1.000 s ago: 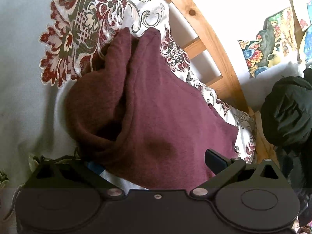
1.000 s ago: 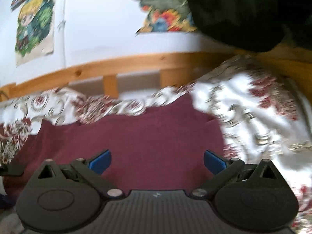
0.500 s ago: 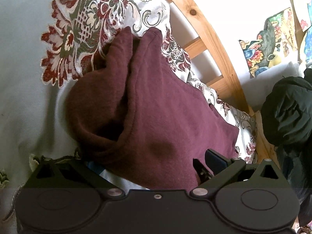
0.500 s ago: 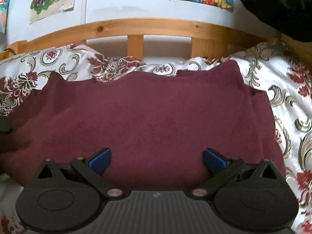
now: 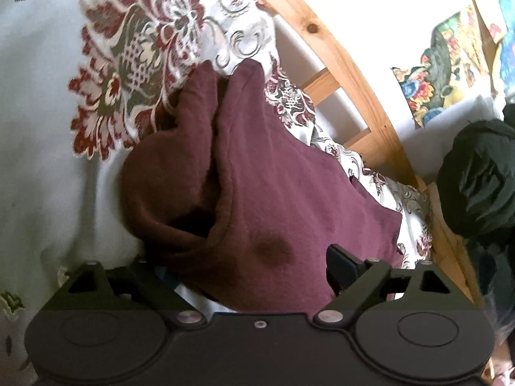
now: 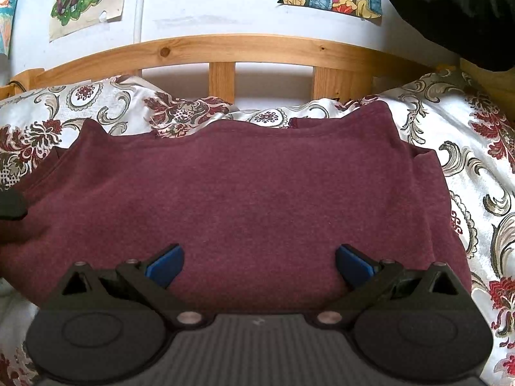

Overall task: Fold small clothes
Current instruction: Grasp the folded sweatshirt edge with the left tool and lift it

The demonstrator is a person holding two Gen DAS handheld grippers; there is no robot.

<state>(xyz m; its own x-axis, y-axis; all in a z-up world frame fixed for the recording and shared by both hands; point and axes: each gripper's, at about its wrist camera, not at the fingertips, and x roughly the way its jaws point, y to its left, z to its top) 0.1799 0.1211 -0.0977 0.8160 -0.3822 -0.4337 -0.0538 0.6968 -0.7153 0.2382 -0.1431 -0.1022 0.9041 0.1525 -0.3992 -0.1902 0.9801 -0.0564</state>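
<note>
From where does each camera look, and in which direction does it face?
Left wrist: sits on the left claw, looks along the maroon garment toward the wooden headboard; only one fingertip shows, the other is under cloth.
Right wrist: sits on the right claw, faces the headboard squarely over the garment; both blue fingertips show, spread wide.
Shared: garment, headboard, patterned bedspread, dark clothing; the left claw shows at the right view's edge.

No readable text, labels, brands or numbers anywhere.

Matt maroon knit garment (image 6: pixel 257 199); glossy wooden headboard (image 6: pixel 225 48).
</note>
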